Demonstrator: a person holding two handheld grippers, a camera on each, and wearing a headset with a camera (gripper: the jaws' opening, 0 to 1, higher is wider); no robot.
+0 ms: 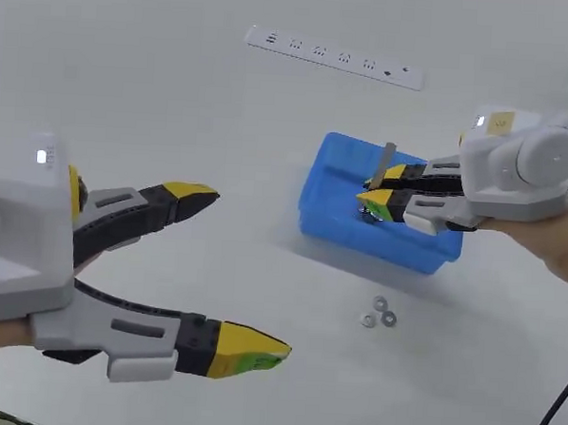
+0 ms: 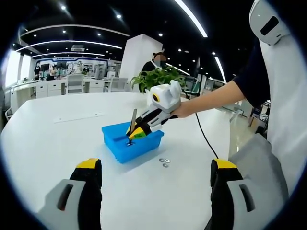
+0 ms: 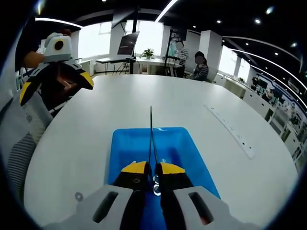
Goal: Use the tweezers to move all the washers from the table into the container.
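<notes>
Right gripper clamped on tweezers, tips inside container; washer at tips, I think. Ease squeeze low. Left gripper wide open, empty.

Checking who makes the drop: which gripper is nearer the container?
Right. The right gripper holds the tweezers directly over the container; the left gripper is open, well off to its left.

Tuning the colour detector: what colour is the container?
Blue container, clearest in the head view.
</notes>
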